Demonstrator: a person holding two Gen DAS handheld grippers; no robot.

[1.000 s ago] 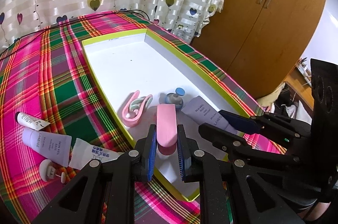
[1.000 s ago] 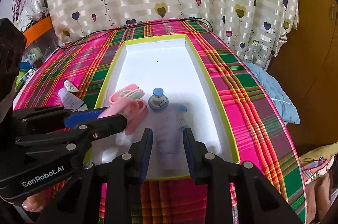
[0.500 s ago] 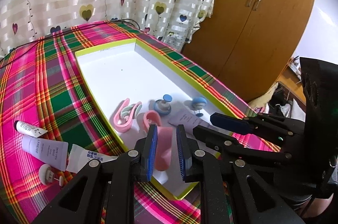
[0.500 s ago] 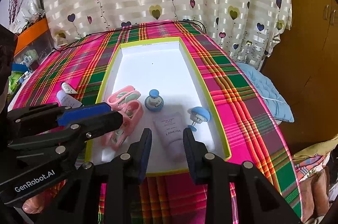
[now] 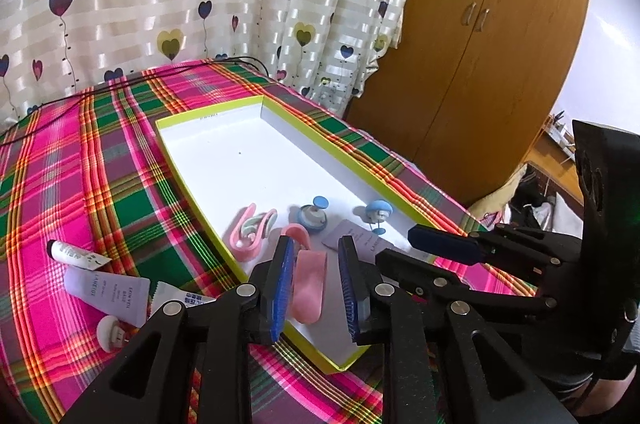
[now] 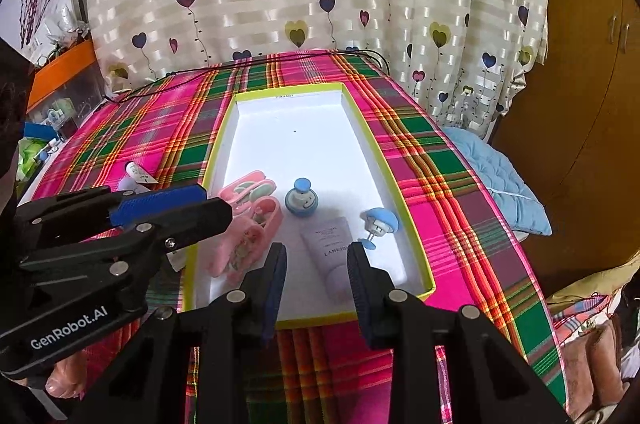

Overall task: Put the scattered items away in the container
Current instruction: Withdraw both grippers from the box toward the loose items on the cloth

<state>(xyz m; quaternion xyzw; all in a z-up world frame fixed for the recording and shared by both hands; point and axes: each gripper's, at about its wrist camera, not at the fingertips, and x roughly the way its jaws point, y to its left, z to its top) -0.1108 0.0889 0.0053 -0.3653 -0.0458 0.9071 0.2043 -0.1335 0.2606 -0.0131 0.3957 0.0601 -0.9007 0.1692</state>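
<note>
Left wrist view: the left gripper (image 5: pixel 312 280) has its jaws spread apart with nothing pinched, hanging over the near end of the box (image 5: pixel 208 113). A pink clip (image 5: pixel 308 284) lies on the box floor right under the gap, not touching the pads.

Right wrist view: the right gripper (image 6: pixel 316 284) is spread wide too and holds nothing. A lavender tube (image 6: pixel 332 244) lies flat in the box just ahead of it.

Already in the box: the pink clip, a second pink clip (image 5: pixel 252 232), a blue round bottle (image 5: pixel 314 216), a blue knob thing (image 5: pixel 378 214) and that lavender tube, all bunched at the near end.

Out on the desk: a small white tube (image 5: pixel 76 254), a purple tube (image 5: pixel 108 292), a white sachet (image 5: pixel 176 300) and a white knob piece (image 5: pixel 110 332), huddled on the plaid cloth just left of the box's left wall.

Which way they lie: down and to the left of the left jaws (the right gripper would have to cross the whole box to get there).

Nearer hand: left, I reckon.

Long axis: the purple tube runs roughly left-to-right across the left view, so I'd guess the jaws need to straddle its short width.

Watch out: the sachet touches the purple tube's end, so a sloppy pinch could drag both.
</note>
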